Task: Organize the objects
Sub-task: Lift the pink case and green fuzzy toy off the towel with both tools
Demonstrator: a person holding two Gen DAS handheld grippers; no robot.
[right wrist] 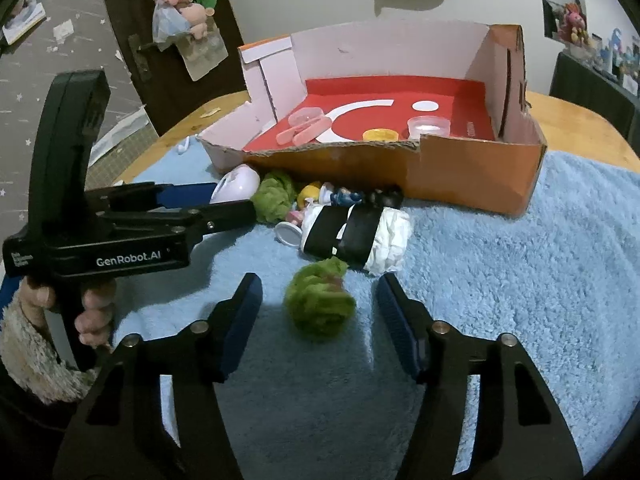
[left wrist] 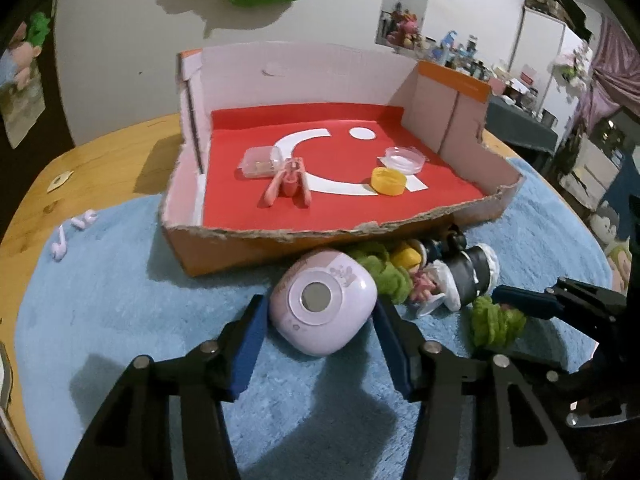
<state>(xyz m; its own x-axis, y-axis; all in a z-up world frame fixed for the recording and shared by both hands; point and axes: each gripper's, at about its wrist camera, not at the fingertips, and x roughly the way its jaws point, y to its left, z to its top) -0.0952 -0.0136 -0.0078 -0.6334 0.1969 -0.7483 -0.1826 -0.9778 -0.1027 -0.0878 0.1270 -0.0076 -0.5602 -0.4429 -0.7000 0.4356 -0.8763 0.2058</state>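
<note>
A lilac rounded case (left wrist: 324,304) lies on the blue towel (left wrist: 120,320), between the blue pads of my left gripper (left wrist: 319,303). The jaws are open; a thin gap shows at the left pad, and the right pad is at the case's edge. In the right wrist view a green fuzzy ball (right wrist: 320,304) lies between the pads of my right gripper (right wrist: 318,280), which is open with room on both sides. The left gripper (right wrist: 232,200) comes in from the left there, held by a hand (right wrist: 96,312) in a furry sleeve.
An orange cardboard box (left wrist: 320,236) with a red floor stands behind, holding a clear case (left wrist: 260,162), a pink clip (left wrist: 290,180), a yellow cap (left wrist: 388,181) and a clear lid (left wrist: 404,158). A white roll with black bands (right wrist: 356,236), another green ball (right wrist: 276,196) and small figures lie before it. Lilac earbuds (left wrist: 76,228) lie at left.
</note>
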